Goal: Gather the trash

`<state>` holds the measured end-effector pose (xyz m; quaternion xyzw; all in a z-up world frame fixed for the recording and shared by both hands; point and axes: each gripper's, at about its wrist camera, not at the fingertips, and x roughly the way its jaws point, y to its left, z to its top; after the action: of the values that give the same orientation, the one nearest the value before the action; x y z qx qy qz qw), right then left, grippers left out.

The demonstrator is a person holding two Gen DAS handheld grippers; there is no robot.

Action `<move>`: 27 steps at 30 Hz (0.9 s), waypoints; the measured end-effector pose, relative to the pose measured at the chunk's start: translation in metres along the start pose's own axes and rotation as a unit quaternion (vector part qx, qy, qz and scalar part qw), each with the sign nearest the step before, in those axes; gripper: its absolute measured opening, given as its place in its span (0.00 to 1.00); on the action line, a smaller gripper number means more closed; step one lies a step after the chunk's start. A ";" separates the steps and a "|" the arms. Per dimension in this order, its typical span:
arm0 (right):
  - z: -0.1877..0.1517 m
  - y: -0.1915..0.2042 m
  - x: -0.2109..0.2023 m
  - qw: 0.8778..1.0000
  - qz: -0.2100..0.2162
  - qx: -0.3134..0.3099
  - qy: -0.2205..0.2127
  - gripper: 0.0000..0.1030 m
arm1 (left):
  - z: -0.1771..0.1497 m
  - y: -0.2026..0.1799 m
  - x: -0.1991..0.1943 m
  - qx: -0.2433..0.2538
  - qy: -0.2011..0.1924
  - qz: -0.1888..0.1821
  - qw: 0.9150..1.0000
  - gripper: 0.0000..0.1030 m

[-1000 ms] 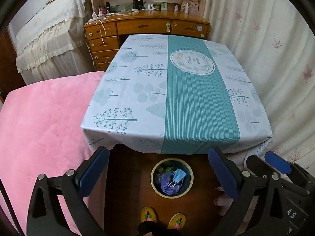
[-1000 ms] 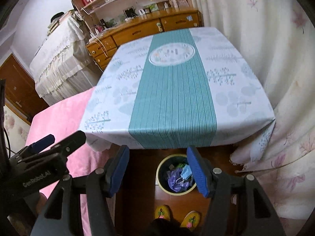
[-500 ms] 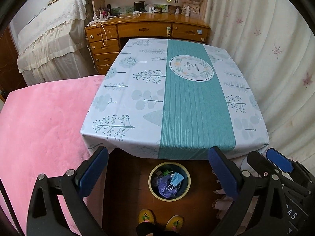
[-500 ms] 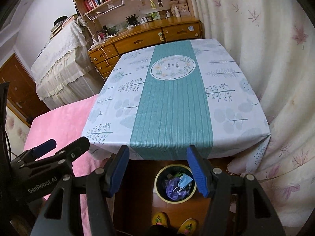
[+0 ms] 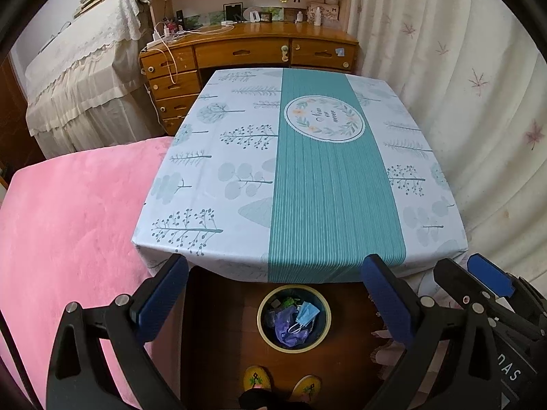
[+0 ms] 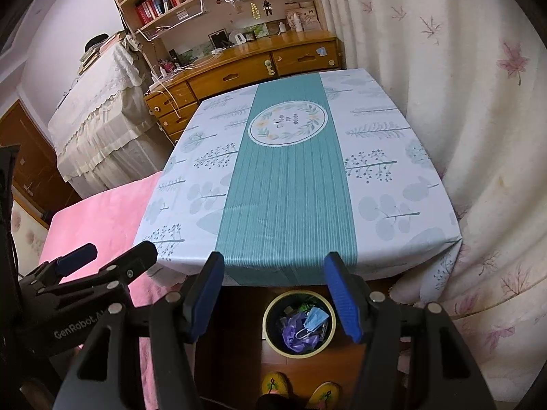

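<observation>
The trash bin (image 5: pixel 294 317) stands on the dark wooden floor just in front of the table's near edge, a round bin with a pale yellow rim. Inside it I see a crumpled purple bag (image 5: pixel 286 328), a light blue face mask (image 5: pixel 307 311) lying on top with its ear loops trailing, and some small dark and green scraps toward the back. From my right side the same bin (image 6: pixel 300 322) sits between my feet and the table.

Just below the bin are the toes of my yellow slippers (image 5: pixel 258 381).

My left gripper (image 5: pixel 273 294) hangs above the bin with its blue pads wide apart and nothing between them. My right gripper (image 6: pixel 278 295) is also spread, holding nothing, its pads framing the table's near edge; it shows at the left view's right edge too.

The table (image 5: pixel 212 184) wears a pale cloth printed with trees and a teal striped runner (image 5: pixel 331 198) with a round floral emblem. A pink blanket (image 5: pixel 68 212) lies to the left, flowered curtains (image 5: pixel 478 102) hang to the right, and a wooden desk (image 5: pixel 253 51) with shelves stands beyond.
</observation>
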<state>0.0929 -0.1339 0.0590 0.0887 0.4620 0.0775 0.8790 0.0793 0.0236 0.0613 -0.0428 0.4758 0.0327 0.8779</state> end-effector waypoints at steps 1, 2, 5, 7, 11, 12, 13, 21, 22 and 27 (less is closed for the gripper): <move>0.001 -0.001 0.000 1.000 0.000 0.001 0.000 0.60 | 0.000 0.000 0.000 0.000 0.000 0.000 1.000 0.98; 0.001 -0.001 0.001 1.000 -0.001 0.001 0.000 0.60 | 0.000 0.000 0.000 0.001 0.000 0.000 1.000 0.98; 0.002 -0.002 0.001 1.000 -0.001 0.003 0.001 0.60 | 0.001 -0.001 0.000 0.001 0.000 0.000 1.000 0.98; 0.002 -0.002 0.001 1.000 -0.001 0.003 0.001 0.60 | 0.001 -0.002 0.000 0.002 0.001 0.000 1.000 0.98; 0.003 -0.003 0.002 1.000 -0.001 0.005 0.000 0.60 | 0.003 -0.004 0.003 0.005 0.005 0.001 1.000 0.98; 0.003 -0.004 0.002 1.000 0.000 0.005 0.000 0.60 | 0.004 -0.004 0.003 0.006 0.005 0.001 1.000 0.98; 0.003 -0.004 0.001 1.000 0.000 0.005 0.000 0.60 | 0.004 -0.004 0.004 0.006 0.005 0.001 1.000 0.98; 0.004 -0.004 0.002 1.000 -0.001 0.005 0.001 0.60 | 0.004 -0.003 0.004 0.009 0.006 0.002 1.000 0.98; 0.003 -0.004 0.002 1.000 -0.001 0.005 0.001 0.60 | 0.004 -0.002 0.004 0.010 0.006 0.002 1.000 0.98; 0.003 -0.004 0.001 1.000 -0.002 0.006 -0.001 0.60 | 0.002 0.001 0.002 0.012 0.004 0.001 1.000 0.98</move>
<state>0.0960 -0.1372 0.0587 0.0930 0.4619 0.0731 0.8790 0.0822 0.0246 0.0606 -0.0316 0.4799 0.0278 0.8763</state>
